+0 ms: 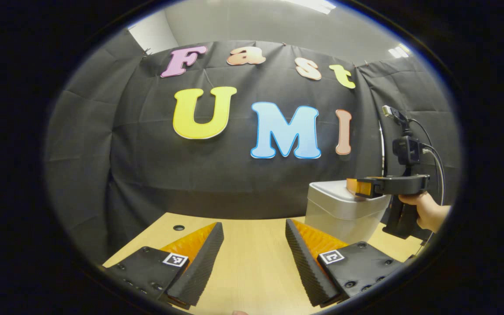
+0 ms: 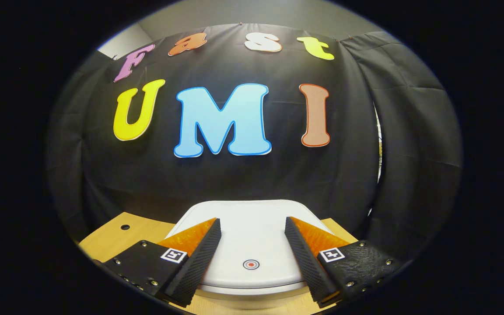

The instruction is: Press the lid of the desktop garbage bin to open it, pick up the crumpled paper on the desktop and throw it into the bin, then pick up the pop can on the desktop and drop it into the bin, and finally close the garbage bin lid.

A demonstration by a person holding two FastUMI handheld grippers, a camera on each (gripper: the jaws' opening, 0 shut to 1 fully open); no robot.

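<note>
White plastic desktop garbage bin (image 1: 341, 214), lid (image 2: 252, 245) closed, stands on the light wooden counter (image 1: 243, 267) near the black cloth wall. Right hand-held gripper (image 2: 252, 245) hovers above the lid, fingers spread, grasping nothing. Left hand-held gripper (image 1: 254, 258) is likewise released over bare counter.

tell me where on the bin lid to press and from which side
Press from above on the small round mark near the lid's front edge. The lid lies flat and shut, and the right gripper hangs over it, open, fingers either side of that mark.
</note>
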